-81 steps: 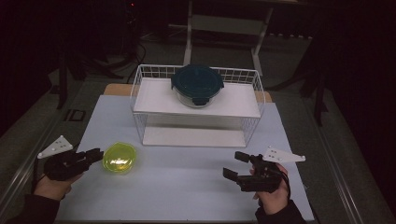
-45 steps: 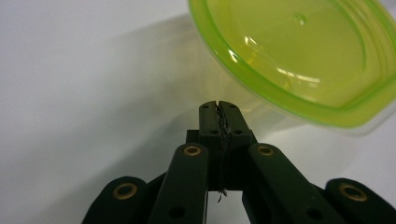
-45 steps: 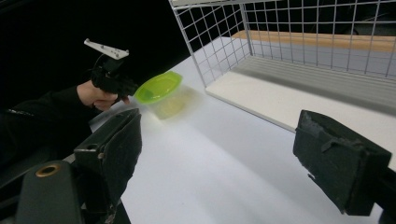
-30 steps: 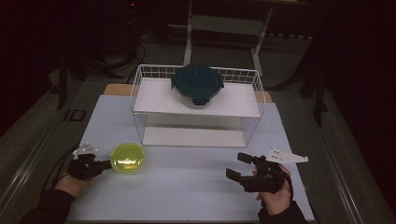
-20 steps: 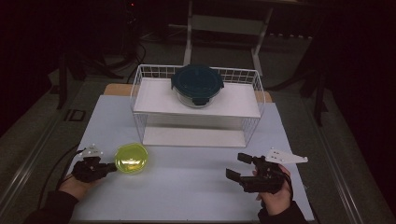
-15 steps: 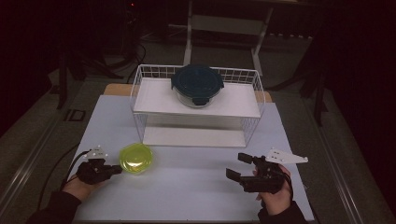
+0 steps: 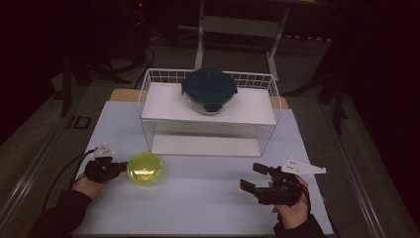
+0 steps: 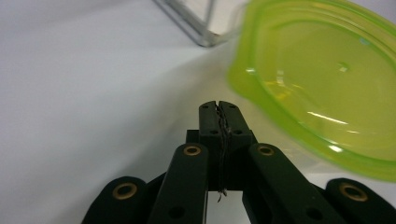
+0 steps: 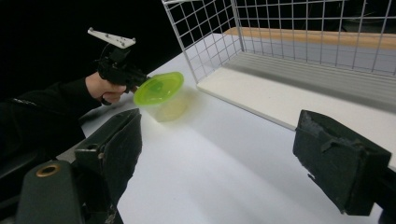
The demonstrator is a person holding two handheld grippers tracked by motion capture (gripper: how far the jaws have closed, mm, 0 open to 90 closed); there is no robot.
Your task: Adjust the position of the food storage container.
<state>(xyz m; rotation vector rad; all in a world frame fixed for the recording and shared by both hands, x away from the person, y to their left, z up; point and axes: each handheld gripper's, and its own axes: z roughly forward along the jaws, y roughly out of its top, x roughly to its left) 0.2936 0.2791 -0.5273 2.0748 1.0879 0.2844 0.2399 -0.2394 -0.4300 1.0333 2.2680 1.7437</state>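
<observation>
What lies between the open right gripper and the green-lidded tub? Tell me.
Nothing: in the right gripper view, bare white tabletop runs from the right gripper to the green-lidded tub. The high view shows the same.

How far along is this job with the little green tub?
Looks done: the dark-lidded bowl sits on the wire rack's top shelf. In hand: the shut left claw is at the green-lidded tub's edge, not gripping it. Left: the tub stands on the table before the rack; the right claw is open.
</observation>
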